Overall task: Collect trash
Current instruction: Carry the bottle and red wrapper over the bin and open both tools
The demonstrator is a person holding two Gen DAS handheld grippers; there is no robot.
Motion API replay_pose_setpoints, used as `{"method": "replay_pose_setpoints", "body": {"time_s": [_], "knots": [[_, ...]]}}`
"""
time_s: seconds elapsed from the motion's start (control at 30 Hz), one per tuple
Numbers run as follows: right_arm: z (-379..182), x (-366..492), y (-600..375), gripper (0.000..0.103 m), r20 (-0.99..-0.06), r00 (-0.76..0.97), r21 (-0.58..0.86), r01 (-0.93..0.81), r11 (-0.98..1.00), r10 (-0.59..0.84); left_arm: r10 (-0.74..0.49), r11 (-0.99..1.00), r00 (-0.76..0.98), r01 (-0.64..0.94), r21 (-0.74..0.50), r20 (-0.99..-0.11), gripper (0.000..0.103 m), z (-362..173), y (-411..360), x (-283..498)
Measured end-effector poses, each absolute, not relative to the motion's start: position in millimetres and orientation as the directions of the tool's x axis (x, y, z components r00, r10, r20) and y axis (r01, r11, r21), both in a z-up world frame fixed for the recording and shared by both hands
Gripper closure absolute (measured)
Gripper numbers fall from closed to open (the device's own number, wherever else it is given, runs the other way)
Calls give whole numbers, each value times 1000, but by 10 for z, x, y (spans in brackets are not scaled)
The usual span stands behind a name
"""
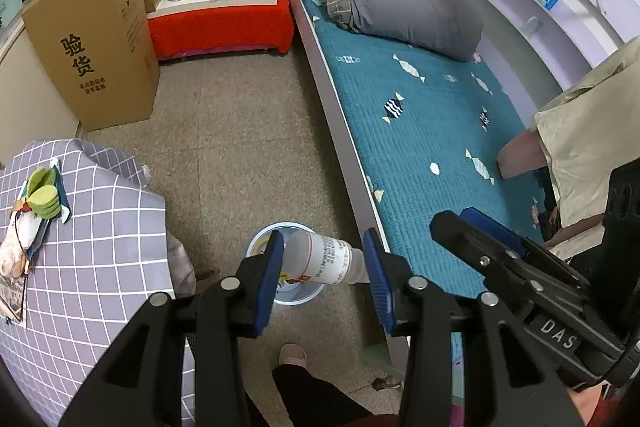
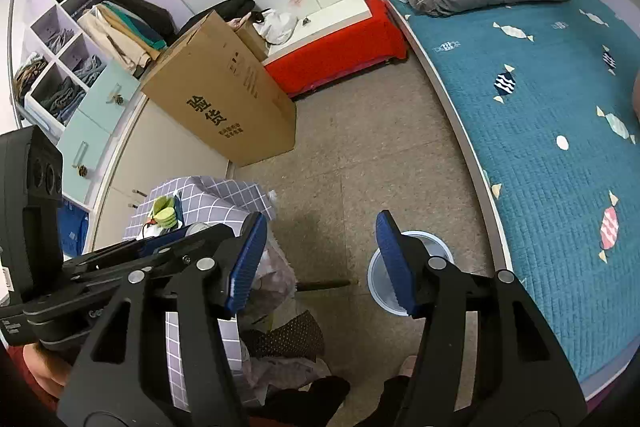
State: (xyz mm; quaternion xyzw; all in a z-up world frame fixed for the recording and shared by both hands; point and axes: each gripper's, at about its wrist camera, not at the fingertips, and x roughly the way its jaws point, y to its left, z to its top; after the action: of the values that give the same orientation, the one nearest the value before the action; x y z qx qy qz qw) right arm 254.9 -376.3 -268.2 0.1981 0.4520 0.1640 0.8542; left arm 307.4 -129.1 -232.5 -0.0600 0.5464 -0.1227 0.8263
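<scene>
Between my left gripper's two blue pads a single white plastic bottle lies crosswise, pinched end to end, directly above the one small bin on the floor just beside the bed; the bottle and the left pad cover most of the bin's mouth, so I can only make out scraps of colour inside. My right gripper shows here edge-on over the bed's near side, so its jaws are unreadable from this view. On the far side of the bin from the bed, one checked-cloth table is cut off at the frame edge. From the right wrist, my right gripper stands wide with nothing between the pads; its right pad hides part of the bin, so the contents are unclear. One cardboard box stands well beyond the bin.
</scene>
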Motion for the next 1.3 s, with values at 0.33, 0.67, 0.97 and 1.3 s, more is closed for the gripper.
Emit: {"method": "replay_pose_setpoints", "body": {"time_s": [0.33, 0.67, 0.97, 1.3], "knots": [[-2659, 2532, -3914, 46, -707, 549, 490, -75, 868, 446, -269, 961, 371, 167, -221, -889, 63, -2331, -1451, 3135], [-2559, 2494, -4081, 45, -689, 586, 491, -56, 869, 427, -264, 959, 399, 206, -195, -878, 63, -2245, -1621, 3163], [-2526, 2431, -4196, 43, -675, 605, 509, -32, 860, 422, -251, 961, 437, 219, -169, -864, 34, -2179, -1691, 3123], [-2493, 2309, -4120, 43, -672, 602, 505, -53, 862, 431, -244, 966, 450, 192, -174, -859, 33, -2132, -1582, 2965]]}}
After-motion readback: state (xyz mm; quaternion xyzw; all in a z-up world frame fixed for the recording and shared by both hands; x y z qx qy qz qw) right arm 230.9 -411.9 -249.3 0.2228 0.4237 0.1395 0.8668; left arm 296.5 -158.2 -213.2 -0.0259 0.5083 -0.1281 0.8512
